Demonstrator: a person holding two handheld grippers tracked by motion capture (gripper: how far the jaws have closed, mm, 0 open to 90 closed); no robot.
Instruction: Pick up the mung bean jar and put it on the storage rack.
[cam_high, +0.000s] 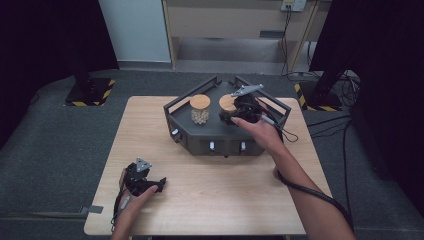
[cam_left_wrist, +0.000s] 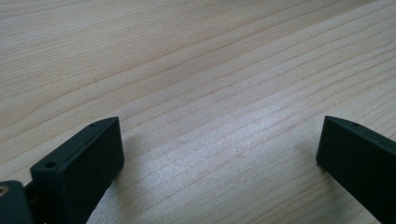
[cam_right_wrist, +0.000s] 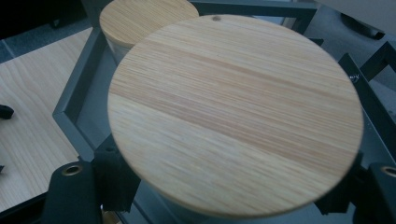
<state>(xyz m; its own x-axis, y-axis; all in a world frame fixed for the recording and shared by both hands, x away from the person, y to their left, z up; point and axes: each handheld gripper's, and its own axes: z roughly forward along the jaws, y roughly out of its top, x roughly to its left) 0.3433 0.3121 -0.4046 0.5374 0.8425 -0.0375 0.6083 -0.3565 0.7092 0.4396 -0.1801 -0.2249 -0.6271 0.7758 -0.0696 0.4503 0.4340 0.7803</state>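
Two glass jars with round wooden lids stand in a black angular rack at the far middle of the table. The left jar holds small pale balls. My right gripper reaches in from the right and is shut on the right jar. In the right gripper view its black pads press the jar's sides just under the wide lid, and the other jar's lid lies beyond. My left gripper rests open on the table near the front left, with bare wood between its jaws.
The rack has raised bar rails around the jars and small white knobs on its front face. The light wooden table has bare space in front of the rack. A cable trails from the right gripper along the forearm.
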